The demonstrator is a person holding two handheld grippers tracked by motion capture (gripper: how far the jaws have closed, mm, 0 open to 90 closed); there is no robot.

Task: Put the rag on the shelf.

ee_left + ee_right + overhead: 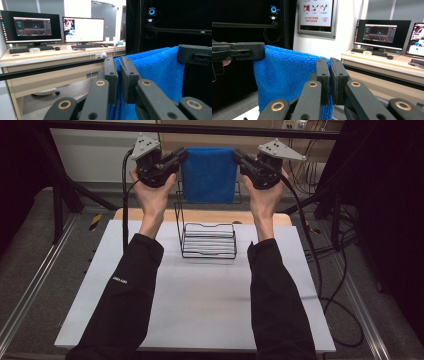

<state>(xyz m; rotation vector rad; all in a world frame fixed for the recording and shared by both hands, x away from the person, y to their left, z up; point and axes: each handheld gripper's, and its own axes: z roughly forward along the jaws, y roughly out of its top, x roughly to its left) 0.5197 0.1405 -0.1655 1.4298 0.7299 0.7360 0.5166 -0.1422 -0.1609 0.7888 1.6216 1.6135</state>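
A blue towel (pixel 209 174) hangs stretched between my two grippers, high above the far end of the table. My left gripper (pixel 183 155) is shut on the towel's upper left corner; in the left gripper view its jaws pinch the blue towel (pixel 155 72) at the left gripper (pixel 119 65). My right gripper (pixel 236 155) is shut on the upper right corner, with the right gripper (pixel 330 65) pressed on the towel (pixel 287 77). Under the towel stands a black wire rack (pixel 208 240) on the white table (pixel 200 295).
A wooden board (pixel 260 217) lies along the table's far edge behind the rack. Black cables (pixel 320 270) trail off the right side. A black frame bar (pixel 200 129) crosses overhead. Desks with monitors (pixel 57 28) stand beyond the frame.
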